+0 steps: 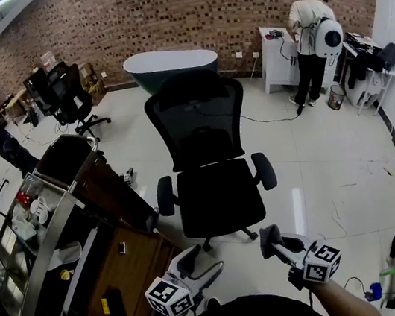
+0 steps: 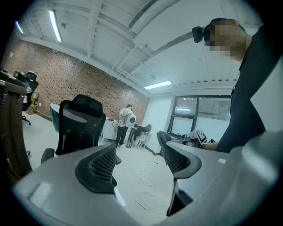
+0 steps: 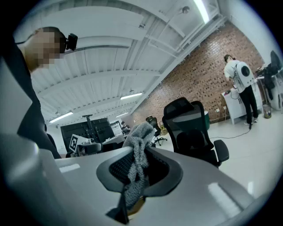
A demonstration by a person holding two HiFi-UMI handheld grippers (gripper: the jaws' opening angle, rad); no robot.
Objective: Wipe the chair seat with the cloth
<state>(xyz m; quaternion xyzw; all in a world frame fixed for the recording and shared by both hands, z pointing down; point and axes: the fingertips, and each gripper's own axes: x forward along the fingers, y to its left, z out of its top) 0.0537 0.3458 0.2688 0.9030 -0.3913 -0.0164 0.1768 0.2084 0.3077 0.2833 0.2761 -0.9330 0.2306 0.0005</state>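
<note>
Pinching a grey cloth (image 3: 138, 143), the fingers (image 3: 163, 174) of the right gripper (image 3: 135, 170) are closed tight on it. The fabric bunches up above their tips and a thin strand hangs below. The fingers (image 2: 99, 165) of the left gripper (image 2: 139, 161) stand wide apart with nothing between them; past the gap lie pale floor (image 2: 132, 176) and a loose cable (image 2: 146, 192).

In the head view both grippers are held low, tips pointing forward. The black chair seat (image 1: 216, 199) lies just ahead of both pairs of fingertips, apart from them, between its two armrests, and the mesh backrest (image 1: 201, 126) rises beyond it. A brown wooden desk (image 1: 137, 266) sits just left of the left fingers. Far ahead, a person (image 1: 310, 43) stands by the brick wall (image 1: 179, 13).
</note>
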